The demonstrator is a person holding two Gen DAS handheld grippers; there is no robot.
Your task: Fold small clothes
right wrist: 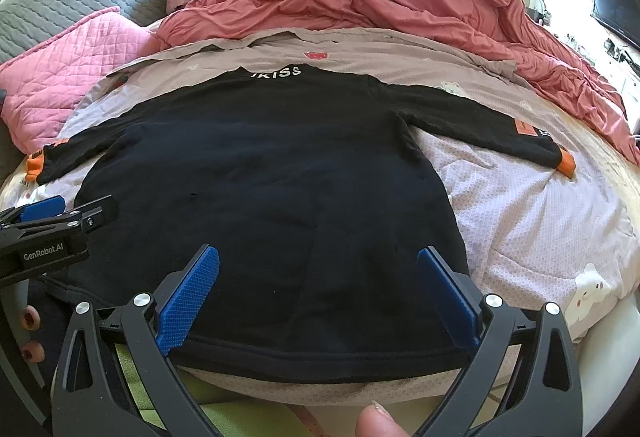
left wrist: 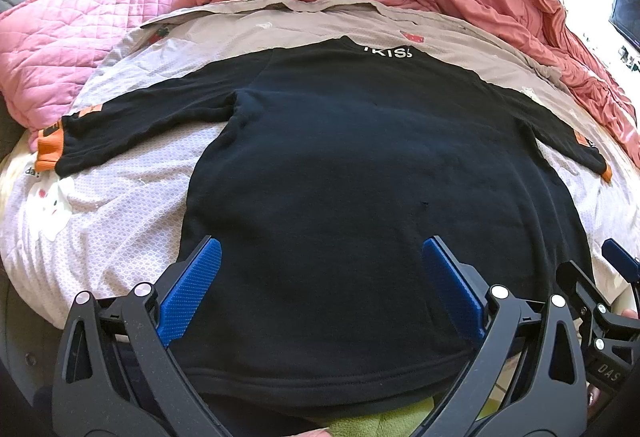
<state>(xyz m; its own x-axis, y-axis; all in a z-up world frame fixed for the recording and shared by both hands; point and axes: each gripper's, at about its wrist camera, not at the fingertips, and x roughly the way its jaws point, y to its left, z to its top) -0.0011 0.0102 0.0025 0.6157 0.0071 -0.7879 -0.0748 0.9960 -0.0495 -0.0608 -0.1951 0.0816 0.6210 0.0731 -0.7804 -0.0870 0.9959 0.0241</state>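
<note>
Left gripper (left wrist: 320, 289), seen from its own wrist camera, hangs spread wide and empty over the near hem of the black sweatshirt (left wrist: 360, 157), whose body runs from hem to collar toward 12 o'clock on the patterned bedsheet (left wrist: 132, 213), with the left sleeve (left wrist: 132, 117) lying out at 10 o'clock. Right gripper (right wrist: 318, 293), in its own view, is likewise splayed and grasping nothing above the hem, and the right sleeve (right wrist: 500, 129) reaches toward 2 o'clock, so I judge each gripper nearer its own sleeve.

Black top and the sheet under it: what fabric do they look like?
Black top: looks like soft matte knit, maybe fleece; fuzzy, no shine, ribbed orange cuffs. Sheet: thin printed woven, probably cotton; fine repeating pattern, small creases.
</note>
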